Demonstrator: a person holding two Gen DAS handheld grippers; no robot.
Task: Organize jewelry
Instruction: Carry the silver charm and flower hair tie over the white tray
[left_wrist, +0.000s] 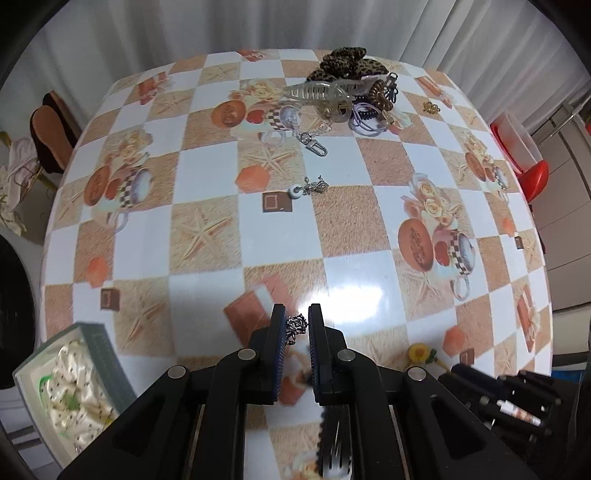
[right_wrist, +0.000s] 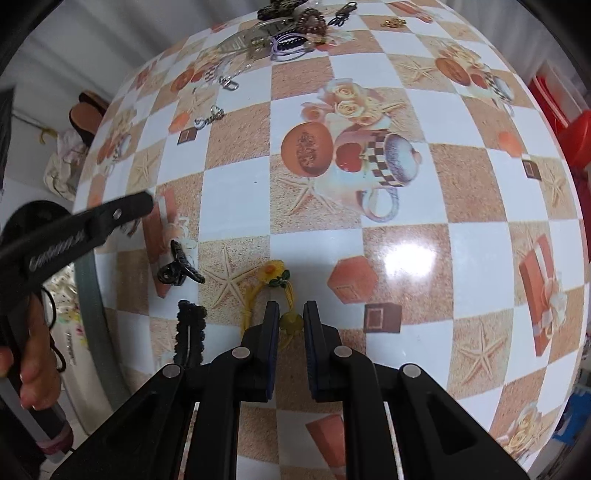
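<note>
My left gripper (left_wrist: 297, 320) is shut on a small silver filigree piece of jewelry (left_wrist: 296, 326) and holds it above the near part of the table. My right gripper (right_wrist: 290, 314) hangs over a yellow flower necklace (right_wrist: 274, 271) on a cord; a yellow bead (right_wrist: 290, 320) of it sits between the jaws, which stand a little apart. A grey box with cream dotted fabric lining (left_wrist: 70, 384) stands at the table's near left edge. A pile of hair clips and ties (left_wrist: 351, 88) lies at the far side.
A silver keychain clasp (left_wrist: 314, 144) and a small charm with a white bead (left_wrist: 308, 189) lie mid-table. A black claw clip (right_wrist: 177, 267) and a black scrunchie (right_wrist: 190, 328) lie left of my right gripper. A gold trinket (left_wrist: 431, 107) lies far right. A red chair (left_wrist: 532, 173) stands right.
</note>
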